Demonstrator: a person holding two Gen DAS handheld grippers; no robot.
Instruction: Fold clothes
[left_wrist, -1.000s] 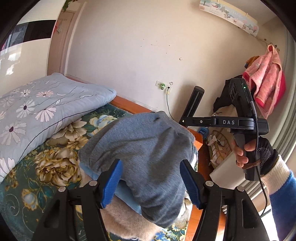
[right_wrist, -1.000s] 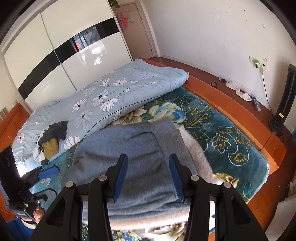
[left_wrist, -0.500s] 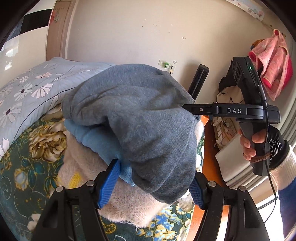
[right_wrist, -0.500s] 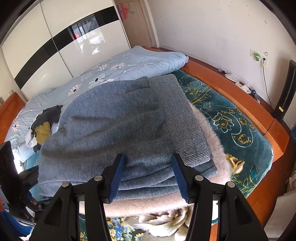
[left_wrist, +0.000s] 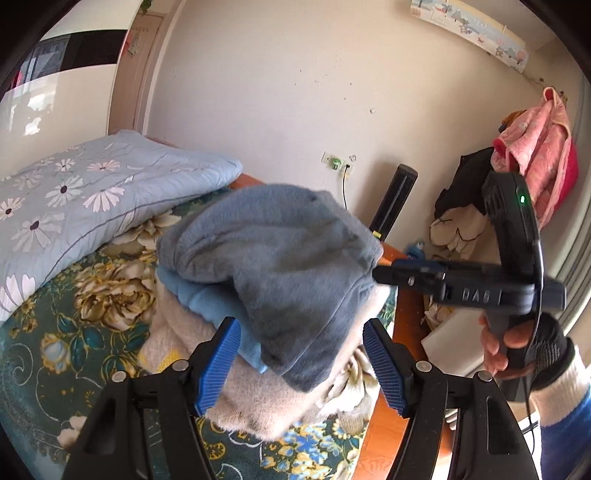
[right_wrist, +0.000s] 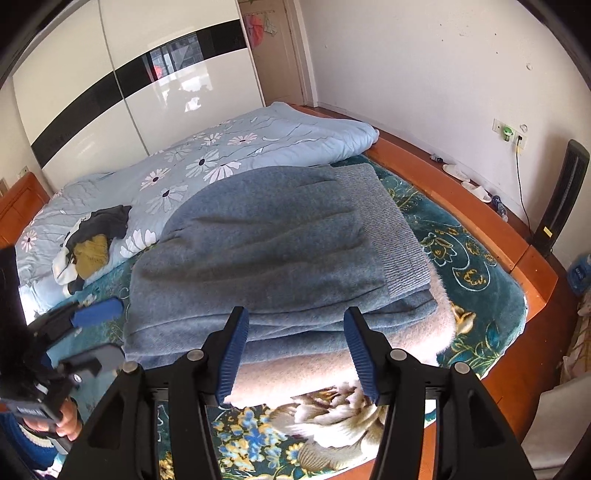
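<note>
A folded grey-blue sweater (right_wrist: 273, 254) lies on top of a folded beige fluffy garment (right_wrist: 295, 373) at the bed's corner. It also shows in the left wrist view (left_wrist: 280, 258), with a light blue layer (left_wrist: 207, 295) under it and the beige garment (left_wrist: 177, 347) at the bottom. My left gripper (left_wrist: 301, 363) is open just short of the pile's end, holding nothing. My right gripper (right_wrist: 295, 354) is open at the pile's near side, holding nothing. Each gripper shows in the other's view: the right (left_wrist: 454, 284), the left (right_wrist: 92, 332).
The bed has a green floral cover (right_wrist: 472, 280) and an orange wooden frame (right_wrist: 480, 218). A blue daisy quilt (right_wrist: 229, 155) lies behind the pile, with a small heap of dark and yellow clothes (right_wrist: 92, 243) on it. A black tower (right_wrist: 561, 199) stands by the wall.
Both grippers have drawn back a little from the pile, which looms less large now than half a second ago. The sweater sits settled on the stack.
</note>
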